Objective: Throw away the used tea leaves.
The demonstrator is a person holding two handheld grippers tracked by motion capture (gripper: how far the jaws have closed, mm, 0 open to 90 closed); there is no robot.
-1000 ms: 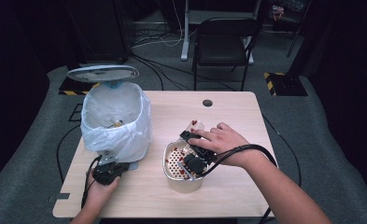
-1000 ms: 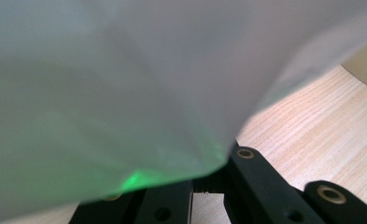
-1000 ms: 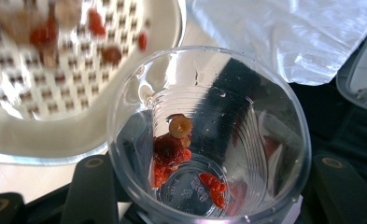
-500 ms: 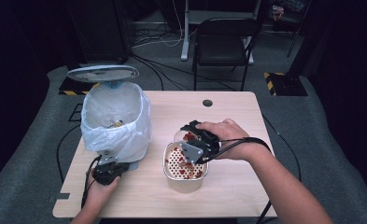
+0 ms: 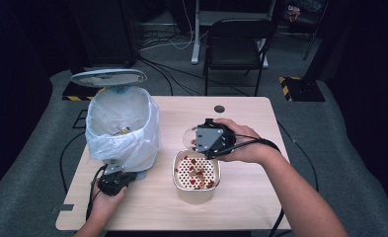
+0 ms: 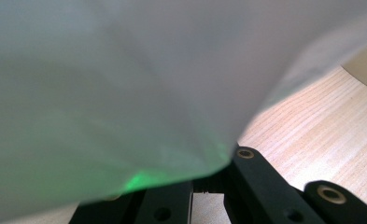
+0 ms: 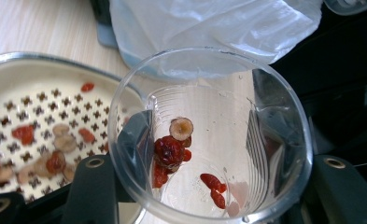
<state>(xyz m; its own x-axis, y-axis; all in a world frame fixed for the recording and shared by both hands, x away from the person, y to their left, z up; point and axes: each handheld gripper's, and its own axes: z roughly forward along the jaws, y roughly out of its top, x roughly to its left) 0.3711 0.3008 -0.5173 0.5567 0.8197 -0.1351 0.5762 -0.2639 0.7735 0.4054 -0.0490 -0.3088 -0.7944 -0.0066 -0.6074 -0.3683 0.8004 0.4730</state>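
Right then, right gripper (image 5: 194, 143) pinched a clear plastic cup (image 7: 209, 135) between its two black jaws, one jaw on each side of the cup wall. Cup was tilted on its side over the far edge of the strainer bowl (image 5: 177, 170), mouth facing the right gripper view's camera. A few red dried berries (image 7: 168, 151) and one pale round slice (image 7: 181, 128) stuck to the cup's inner wall, more red bits near its bottom. Strainer bowl sat on the wooden table (image 5: 241, 207) in front of the person, just right of the bin; its perforated insert held scattered red and tan pieces (image 5: 197, 172).

Left gripper (image 5: 113, 181) rested low on the table at the foot of the bin (image 5: 122, 128), jaws pressed together. In the left gripper view the white bin liner (image 6: 125, 93) hung right over the jaws and blocked almost everything ahead; whether any liner was caught between the jaws could not be told. Table grain showed to the right of it.

Bin stood at the left part of the table, lined with the white plastic bag, its round lid (image 5: 108, 77) tipped up behind it. Some yellowish scraps lay inside.

Other stuff: a small dark round grommet (image 5: 219, 108) near the table's far edge, a black chair (image 5: 237, 49) beyond the table, cables on the grey floor, yellow-black striped tape at both sides.
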